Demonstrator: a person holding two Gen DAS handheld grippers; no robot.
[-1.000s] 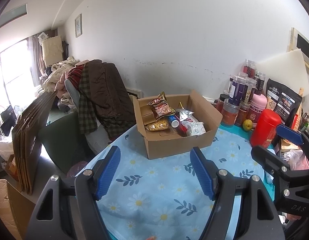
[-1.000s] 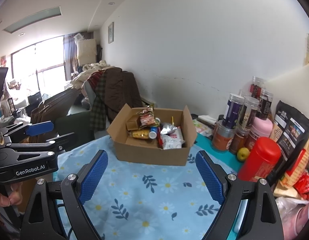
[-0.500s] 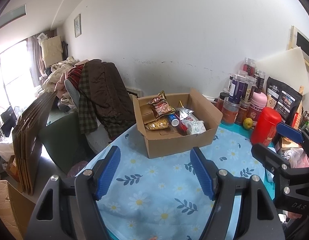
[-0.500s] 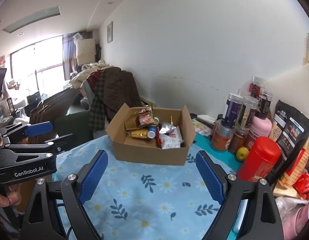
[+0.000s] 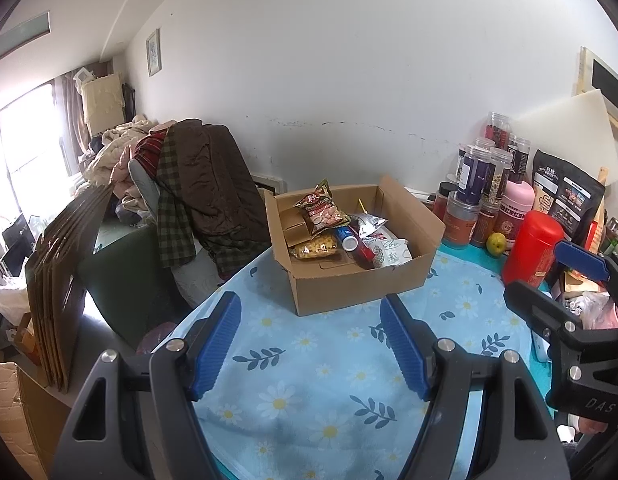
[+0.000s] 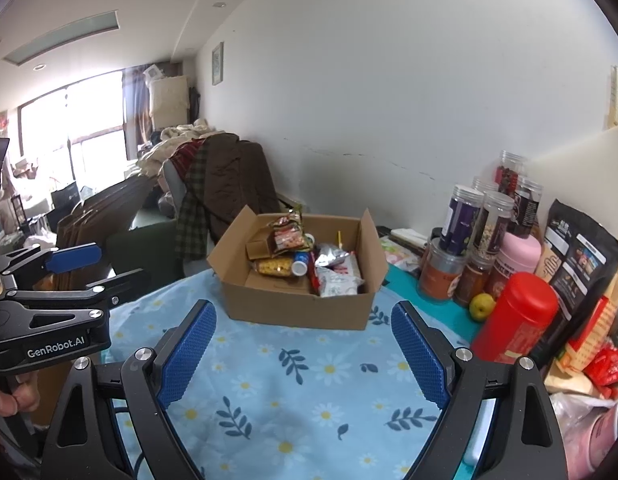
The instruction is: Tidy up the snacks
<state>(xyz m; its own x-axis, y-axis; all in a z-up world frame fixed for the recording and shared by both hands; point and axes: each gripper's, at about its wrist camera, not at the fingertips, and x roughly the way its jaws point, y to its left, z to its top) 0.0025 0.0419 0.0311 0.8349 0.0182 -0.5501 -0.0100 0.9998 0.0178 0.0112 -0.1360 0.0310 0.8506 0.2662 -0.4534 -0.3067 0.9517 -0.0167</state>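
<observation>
My left gripper (image 5: 310, 334) has its bumpy blue pads apart, with nothing between them. My right gripper (image 6: 303, 346) is open wider and holds nothing too. Both hang over the soft blue cloth with white daisies (image 5: 309, 364). Ahead of me on that cloth sits the open brown cardboard box (image 5: 361, 284). Inside it lie the shiny crinkly snack bags (image 5: 321, 210). To the right, well apart from the box, stands a smooth tall red plastic can (image 6: 517, 318) beside round clear jars (image 6: 461, 220).
</observation>
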